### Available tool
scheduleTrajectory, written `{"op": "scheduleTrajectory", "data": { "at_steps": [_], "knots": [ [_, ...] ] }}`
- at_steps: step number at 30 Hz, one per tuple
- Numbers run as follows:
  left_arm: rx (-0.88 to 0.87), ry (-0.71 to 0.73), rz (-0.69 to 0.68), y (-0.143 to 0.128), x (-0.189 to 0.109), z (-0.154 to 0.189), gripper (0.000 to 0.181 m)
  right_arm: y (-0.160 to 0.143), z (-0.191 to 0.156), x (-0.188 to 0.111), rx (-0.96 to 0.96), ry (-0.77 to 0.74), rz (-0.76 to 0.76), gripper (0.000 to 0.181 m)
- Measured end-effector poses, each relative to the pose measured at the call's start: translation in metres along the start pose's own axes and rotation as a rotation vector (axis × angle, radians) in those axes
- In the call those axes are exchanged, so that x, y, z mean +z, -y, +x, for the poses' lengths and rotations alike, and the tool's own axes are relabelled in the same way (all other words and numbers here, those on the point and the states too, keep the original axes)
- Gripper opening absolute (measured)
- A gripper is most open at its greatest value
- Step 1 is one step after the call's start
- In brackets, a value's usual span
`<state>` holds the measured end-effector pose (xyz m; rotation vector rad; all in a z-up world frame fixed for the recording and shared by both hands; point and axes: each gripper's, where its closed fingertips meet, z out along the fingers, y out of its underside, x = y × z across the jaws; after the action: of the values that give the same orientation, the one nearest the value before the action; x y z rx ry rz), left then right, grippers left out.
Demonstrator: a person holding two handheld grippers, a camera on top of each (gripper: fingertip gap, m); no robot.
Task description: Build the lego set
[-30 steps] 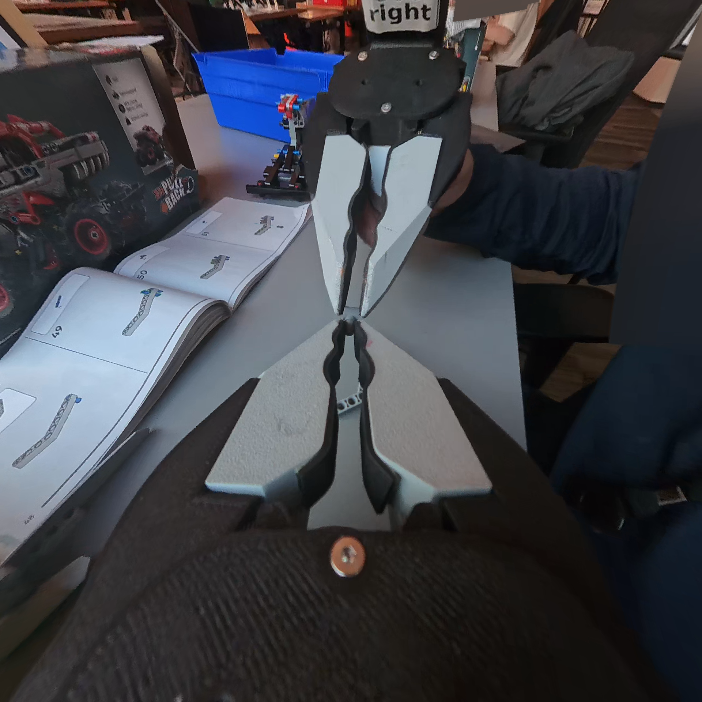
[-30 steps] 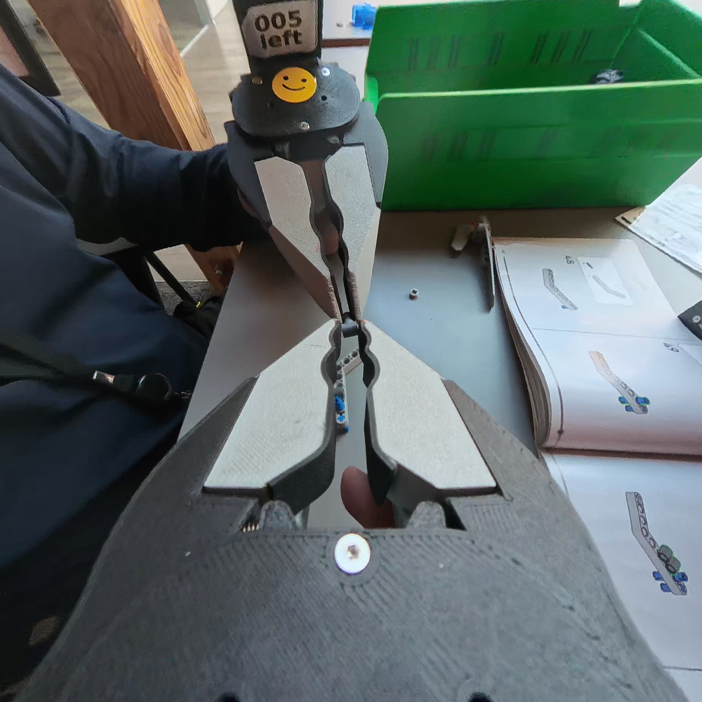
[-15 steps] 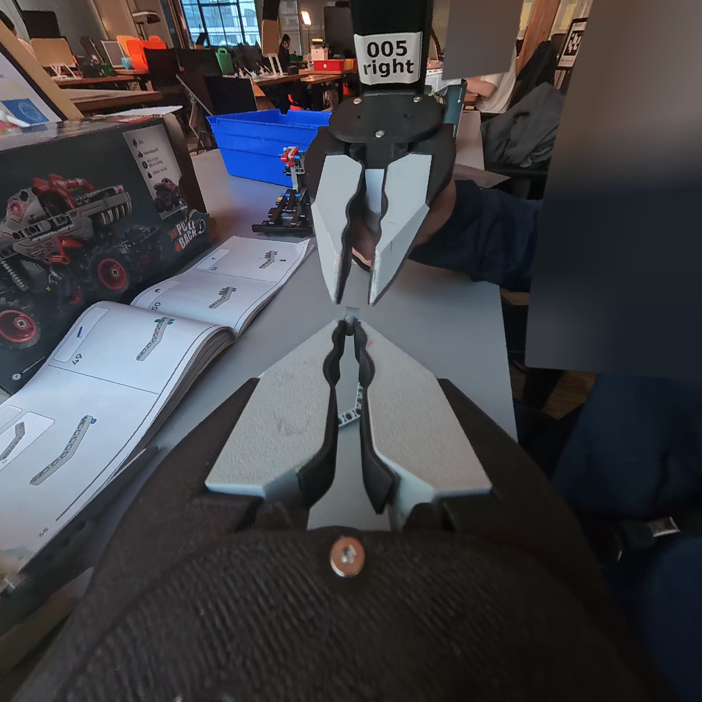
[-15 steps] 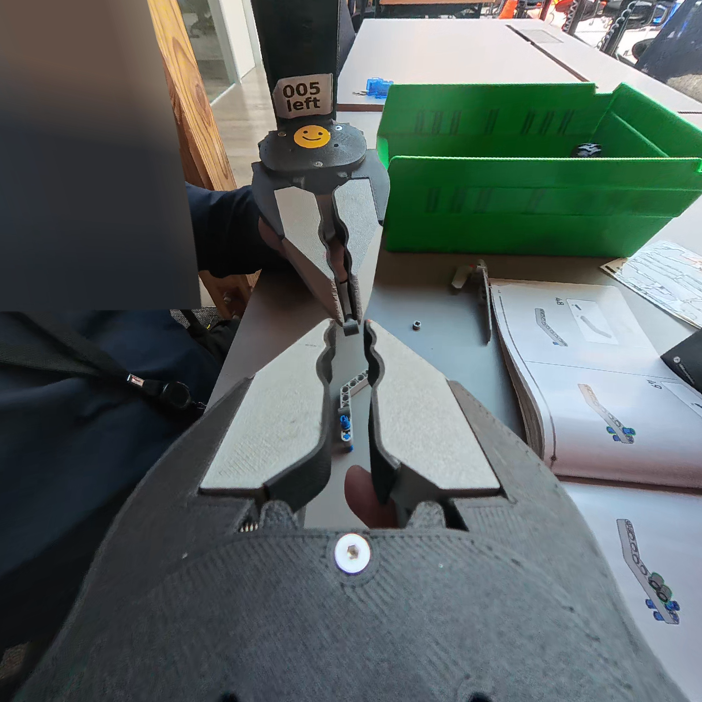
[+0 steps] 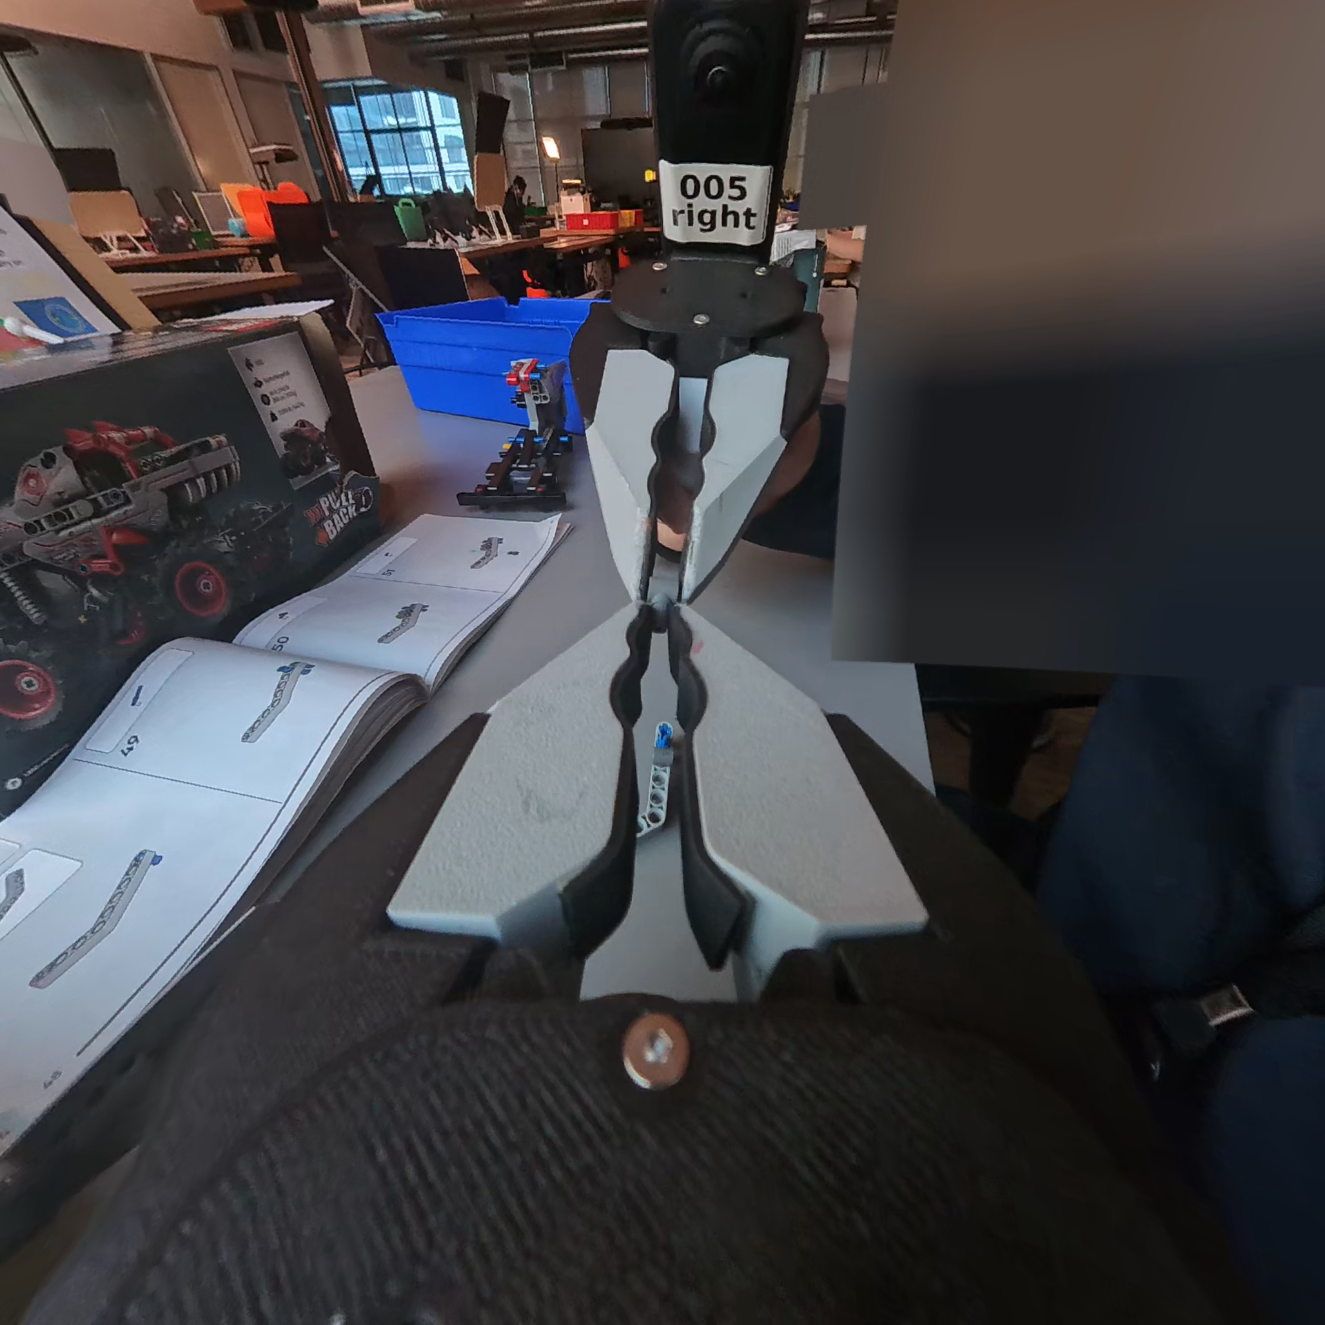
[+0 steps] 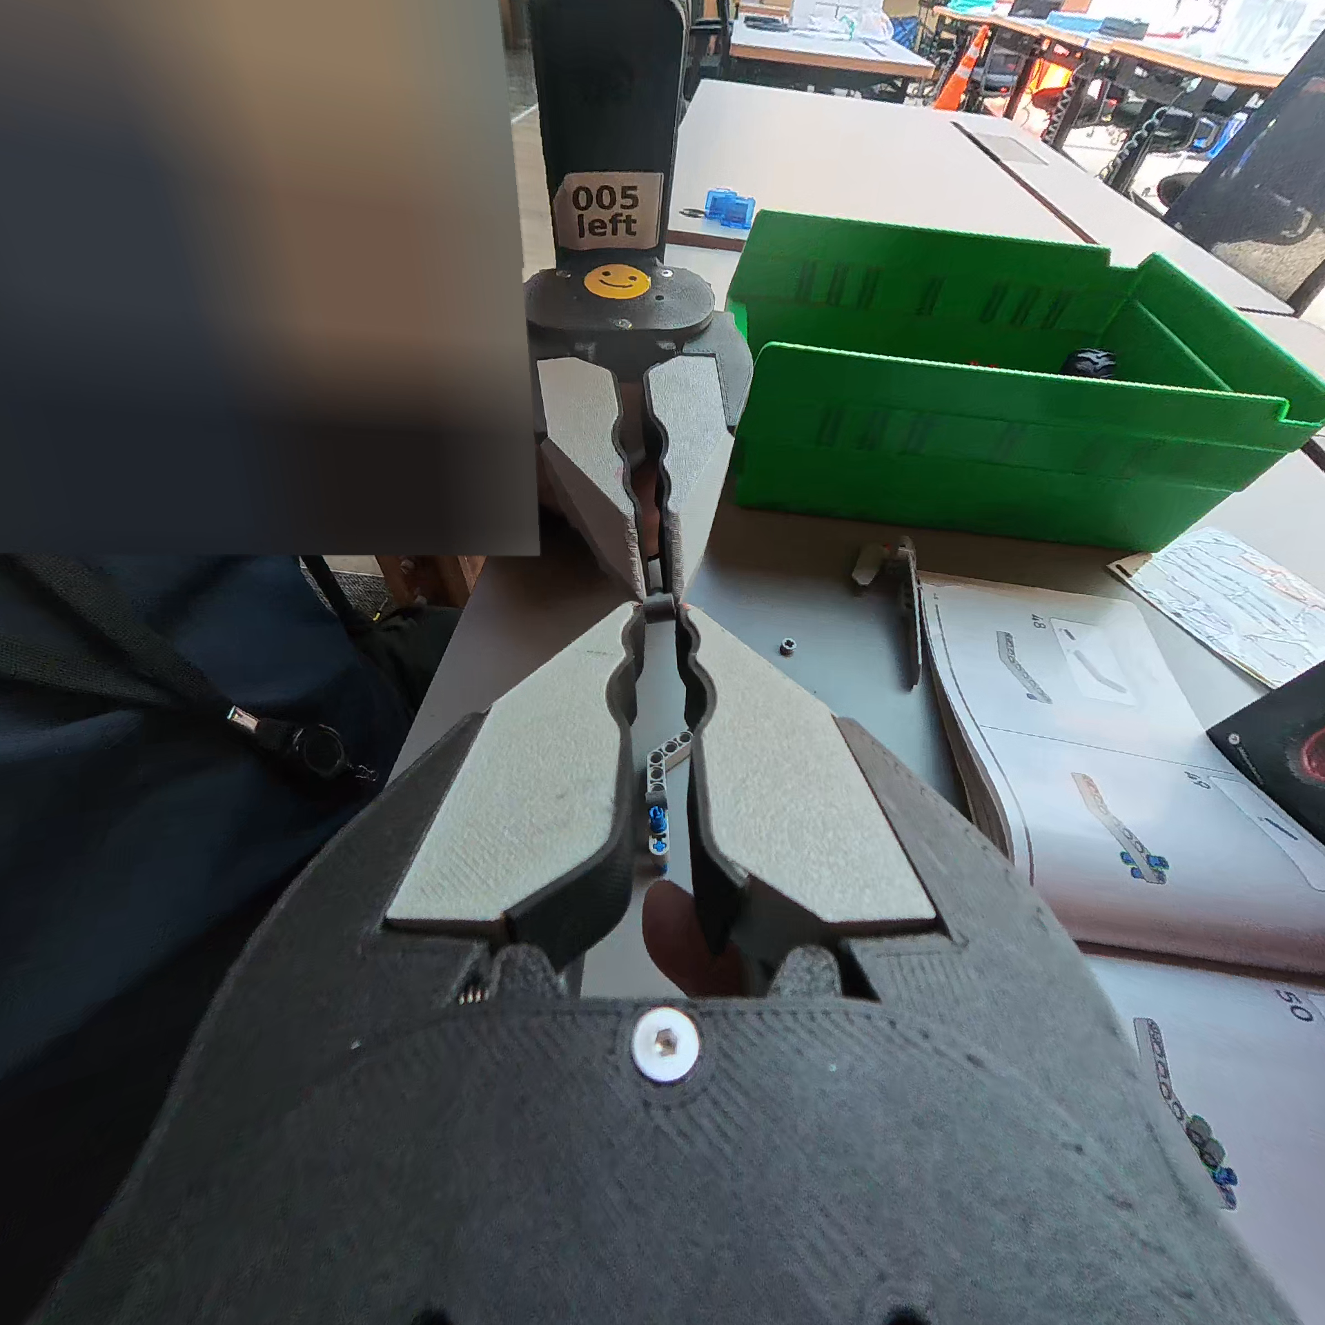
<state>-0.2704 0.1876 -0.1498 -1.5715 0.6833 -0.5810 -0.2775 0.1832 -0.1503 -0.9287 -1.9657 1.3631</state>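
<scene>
My left gripper [image 5: 656, 618] and my right gripper [image 6: 656, 618] meet tip to tip above the grey table [image 5: 774, 616]. Both are shut on one small dark lego piece [image 6: 658, 606], which also shows in the left wrist view [image 5: 657, 611]. The right gripper [image 5: 663, 591] faces me in the left wrist view, and the left gripper [image 6: 656, 584] faces me in the right wrist view. A bent grey beam with blue pins [image 6: 663, 781] lies on the table under the grippers; it shows through the finger gap in the left wrist view [image 5: 657, 781].
An open instruction booklet [image 5: 301, 688] [image 6: 1061, 724], the set's box [image 5: 158, 502], a part-built black chassis [image 5: 527, 459] and a blue bin [image 5: 487, 358] lie left. A green bin [image 6: 1004, 444], loose grey beams [image 6: 907, 616] and a small bush [image 6: 789, 645] lie right. The table edge [image 5: 896, 688] is close. My left and right fingertips are right by each other. Left tips and right tips are each some 15 cm from the small bush [image 6: 789, 645].
Both grippers have tilted up, so more of the room shows. My right gripper's fingers were wider apart half a second ago and have closed back onto the small piece.
</scene>
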Motion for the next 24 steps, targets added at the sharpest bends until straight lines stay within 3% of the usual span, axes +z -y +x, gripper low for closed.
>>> {"op": "scheduleTrajectory", "data": {
  "at_steps": [7,13,18,21,24],
  "knots": [
    [0.001,-0.008,0.012,0.002,-0.001,0.002,0.001,0.003,-0.001,0.0,-0.019,-0.008,0.011,0.005],
    [-0.042,-0.006,-0.056,-0.012,0.004,-0.002,0.001,-0.01,0.002,0.001,-0.027,-0.034,-0.075,0.004],
    [-0.089,-0.003,-0.208,-0.035,0.009,-0.005,0.014,-0.032,0.01,-0.002,-0.017,-0.084,-0.252,0.004],
    [-0.087,-0.008,-0.389,-0.062,0.01,-0.004,0.025,-0.046,0.013,-0.008,0.008,-0.1,-0.389,0.004],
    [-0.075,-0.009,-0.494,-0.077,0.013,-0.003,0.022,-0.054,0.007,-0.002,0.02,-0.06,-0.504,0.004]
  ]
}}
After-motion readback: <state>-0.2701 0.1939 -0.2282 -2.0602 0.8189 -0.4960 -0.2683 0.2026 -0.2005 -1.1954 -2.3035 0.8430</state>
